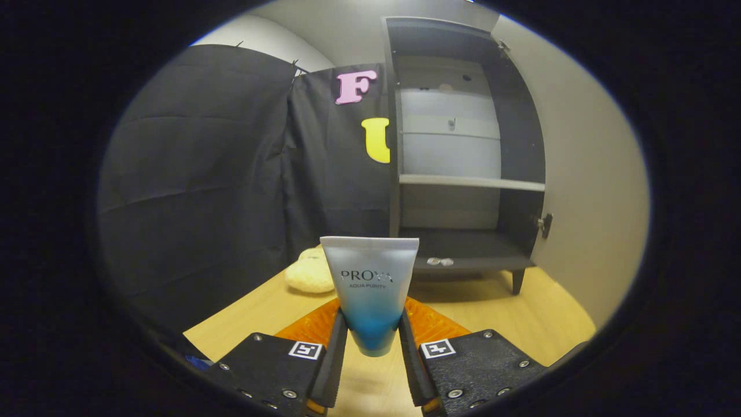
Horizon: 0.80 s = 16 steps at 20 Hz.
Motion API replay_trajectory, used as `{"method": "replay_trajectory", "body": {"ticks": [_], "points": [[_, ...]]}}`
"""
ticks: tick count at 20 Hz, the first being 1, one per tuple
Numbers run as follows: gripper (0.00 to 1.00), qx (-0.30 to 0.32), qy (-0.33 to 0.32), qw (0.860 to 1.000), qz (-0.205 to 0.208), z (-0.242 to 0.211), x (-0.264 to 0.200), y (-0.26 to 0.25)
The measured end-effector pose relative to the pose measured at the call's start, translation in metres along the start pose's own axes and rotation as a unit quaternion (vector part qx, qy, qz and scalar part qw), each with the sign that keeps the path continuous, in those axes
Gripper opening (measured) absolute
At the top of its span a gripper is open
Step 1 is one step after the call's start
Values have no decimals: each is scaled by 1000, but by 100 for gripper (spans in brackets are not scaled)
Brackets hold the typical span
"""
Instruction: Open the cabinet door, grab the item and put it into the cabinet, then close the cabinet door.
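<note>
My gripper [372,324] is shut on a silver-to-blue squeeze tube [370,284], which stands upright between the two fingers with its flat crimped end up, lifted above the wooden table [521,318]. Beyond the fingers and to the right stands the dark cabinet [463,145] on short legs. Its door [579,174] is swung wide open to the right, with a small handle [545,225] on its edge. Inside I see a pale shelf [472,182] halfway up and a dark bottom floor [463,243].
A pale yellow fluffy item [310,272] lies on the table just left of the tube, near the black cloth wall [231,174]. Two small round metal pieces [440,262] sit on the cabinet's front ledge.
</note>
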<state>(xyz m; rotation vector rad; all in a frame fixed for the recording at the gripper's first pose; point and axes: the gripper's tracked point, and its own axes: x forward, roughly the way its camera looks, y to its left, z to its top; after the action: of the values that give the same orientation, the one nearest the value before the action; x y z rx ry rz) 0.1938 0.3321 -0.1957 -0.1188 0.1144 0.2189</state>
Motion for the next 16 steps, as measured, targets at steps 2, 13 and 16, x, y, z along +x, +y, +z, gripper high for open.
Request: {"method": "replay_trajectory", "body": {"ticks": [2,13,16], "points": [[47,-3,-15,1000,-15,40,9,-18],[47,12,-40,996,-75,179,75,-121],[47,10,-53,995,-81,206,106,-141]]}}
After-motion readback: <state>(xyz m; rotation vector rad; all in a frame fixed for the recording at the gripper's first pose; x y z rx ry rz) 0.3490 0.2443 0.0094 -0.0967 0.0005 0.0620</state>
